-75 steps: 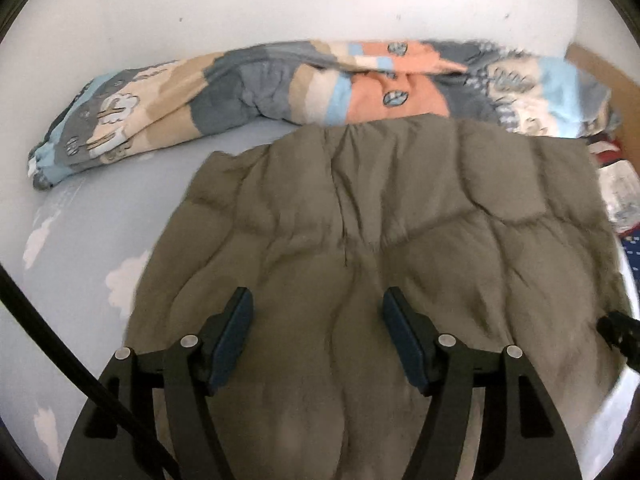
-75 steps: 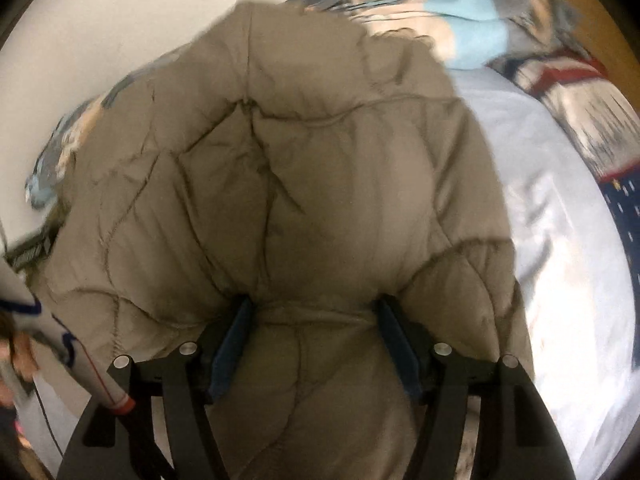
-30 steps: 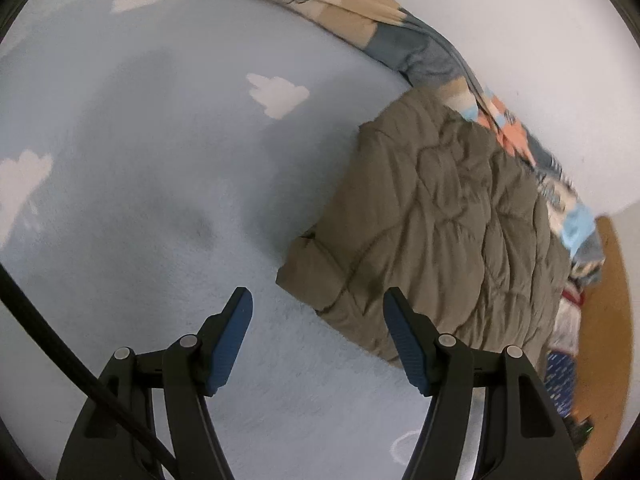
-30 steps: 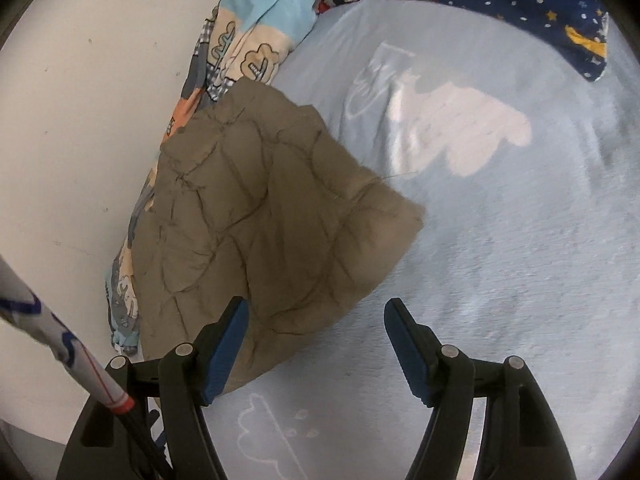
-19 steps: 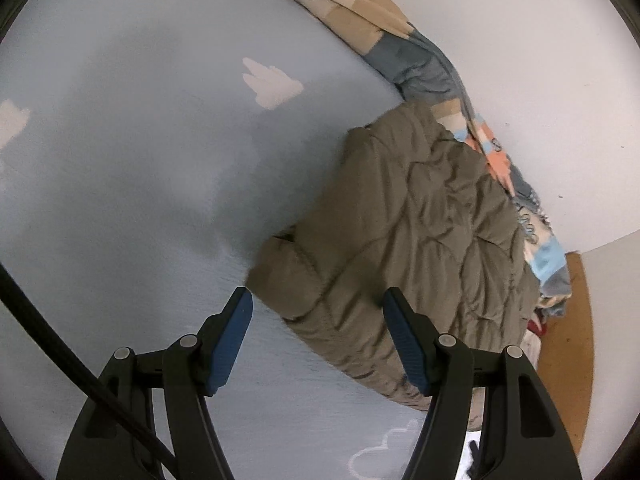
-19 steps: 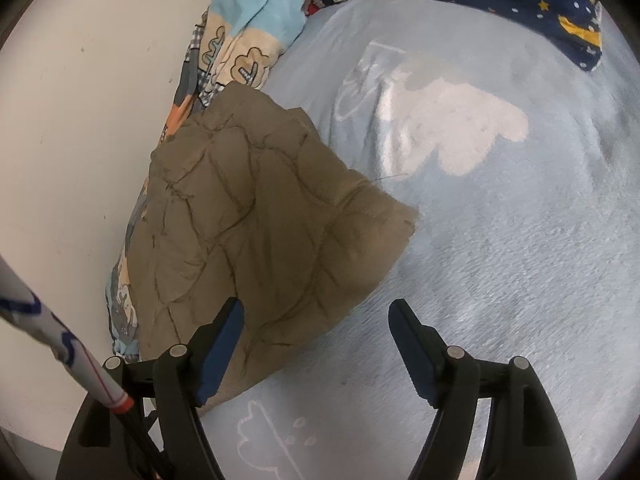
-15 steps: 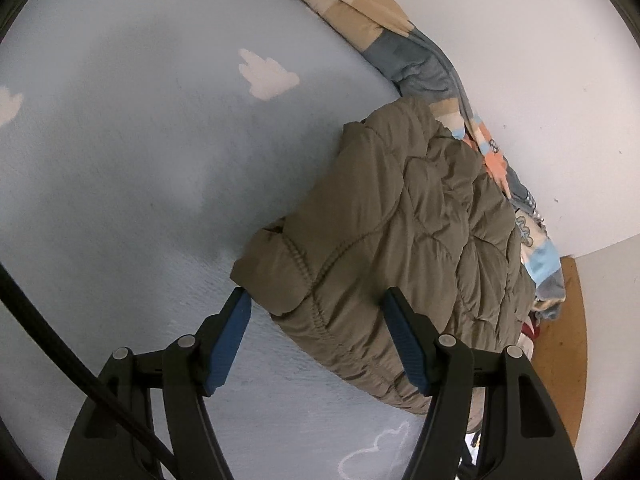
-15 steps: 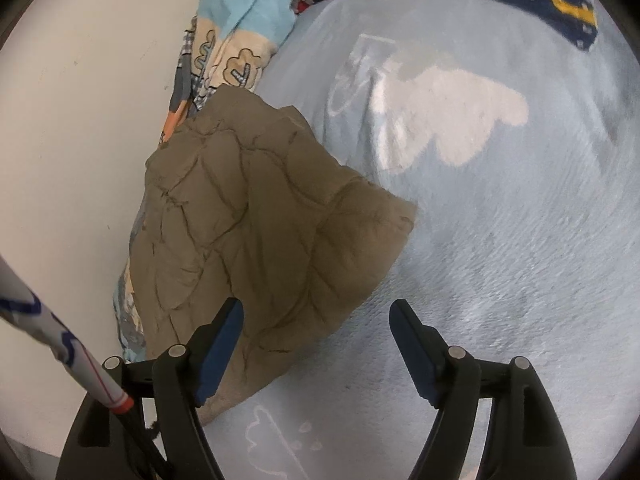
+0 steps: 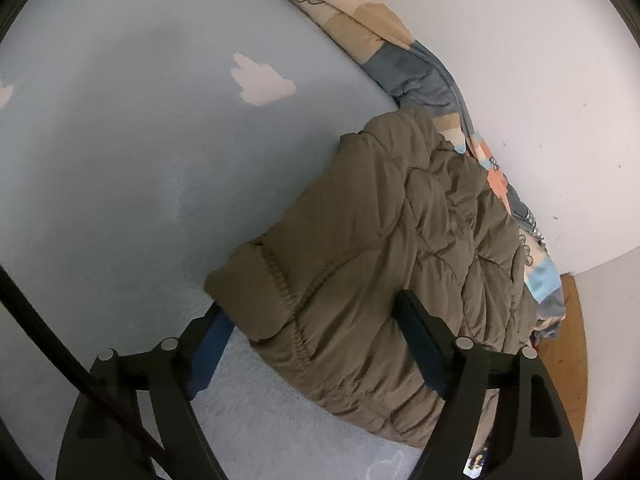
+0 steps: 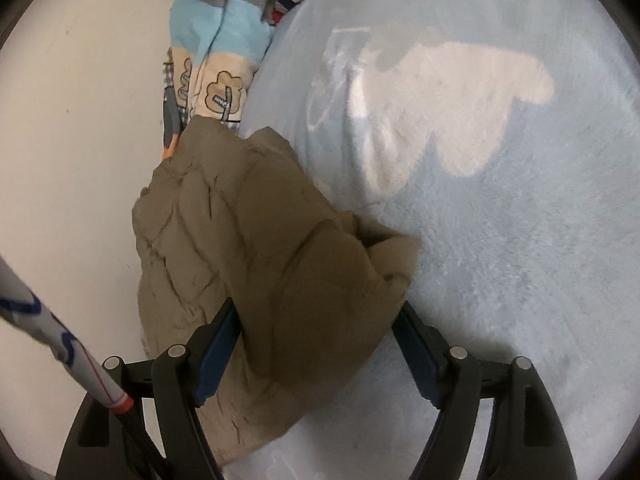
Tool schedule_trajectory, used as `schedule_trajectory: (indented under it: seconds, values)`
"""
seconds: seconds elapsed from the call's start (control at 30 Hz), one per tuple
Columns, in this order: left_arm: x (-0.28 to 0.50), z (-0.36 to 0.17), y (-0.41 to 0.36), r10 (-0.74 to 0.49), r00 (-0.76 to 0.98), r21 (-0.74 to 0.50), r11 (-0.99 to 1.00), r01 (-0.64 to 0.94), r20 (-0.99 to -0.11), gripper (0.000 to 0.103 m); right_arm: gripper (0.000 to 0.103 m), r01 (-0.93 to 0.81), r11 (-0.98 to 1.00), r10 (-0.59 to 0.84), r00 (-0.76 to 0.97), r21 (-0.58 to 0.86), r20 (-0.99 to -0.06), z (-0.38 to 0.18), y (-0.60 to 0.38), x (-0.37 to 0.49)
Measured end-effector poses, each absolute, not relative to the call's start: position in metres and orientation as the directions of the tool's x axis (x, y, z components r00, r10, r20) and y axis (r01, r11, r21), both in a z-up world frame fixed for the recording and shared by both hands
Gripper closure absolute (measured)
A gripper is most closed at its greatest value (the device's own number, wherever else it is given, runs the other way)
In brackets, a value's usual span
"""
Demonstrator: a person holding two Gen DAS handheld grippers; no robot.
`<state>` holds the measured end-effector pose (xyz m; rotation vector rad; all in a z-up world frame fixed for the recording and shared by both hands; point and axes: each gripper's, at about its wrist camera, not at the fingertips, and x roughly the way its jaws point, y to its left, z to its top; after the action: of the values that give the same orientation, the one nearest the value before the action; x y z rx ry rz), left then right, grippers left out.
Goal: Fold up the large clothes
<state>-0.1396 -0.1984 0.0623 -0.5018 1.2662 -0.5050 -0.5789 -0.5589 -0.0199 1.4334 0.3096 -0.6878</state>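
Observation:
A folded olive-brown quilted jacket point(image 9: 384, 240) lies on a pale blue bed sheet point(image 9: 120, 160) near the wall. In the left wrist view my left gripper point(image 9: 312, 316) is open, its jaws standing on either side of the jacket's near corner with the elastic cuff. In the right wrist view the same jacket point(image 10: 248, 232) shows, and my right gripper point(image 10: 316, 320) is open with its jaws straddling the jacket's other near corner. Neither gripper is closed on the fabric.
A rolled patchwork blanket point(image 9: 400, 52) runs along the white wall behind the jacket; it also shows in the right wrist view point(image 10: 216, 40). The sheet has white cloud prints point(image 10: 452, 96). A brown wooden board point(image 9: 564, 352) stands at the bed's end.
Both grippers have moved forward and down toward the folded jacket. Its near corners, in front of the jaws before, now sit between the open jaws.

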Motion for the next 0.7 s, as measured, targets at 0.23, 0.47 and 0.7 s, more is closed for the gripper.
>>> schedule_trajectory:
  seconds: [0.23, 0.47, 0.7]
  values:
    - [-0.133, 0.059, -0.21, -0.601, 0.232, -0.596, 0.797, 0.098, -0.765, 0.015, 0.021, 0.6, 0.004, -0.249, 0.776, 0.8, -0.58, -0.024, -0.561, -0.571]
    - [-0.147, 0.089, -0.243, -0.446, 0.337, -0.341, 0.881, 0.327, -0.829, 0.042, 0.057, 0.724, 0.131, -0.29, 0.681, 0.677, -0.672, 0.0, -0.554, -0.556]
    - [-0.161, 0.11, -0.262, -0.352, 0.427, -0.149, 0.885, 0.44, -0.833, 0.049, 0.066, 0.855, 0.364, -0.411, 0.504, 0.37, -0.76, 0.044, -0.532, -0.521]
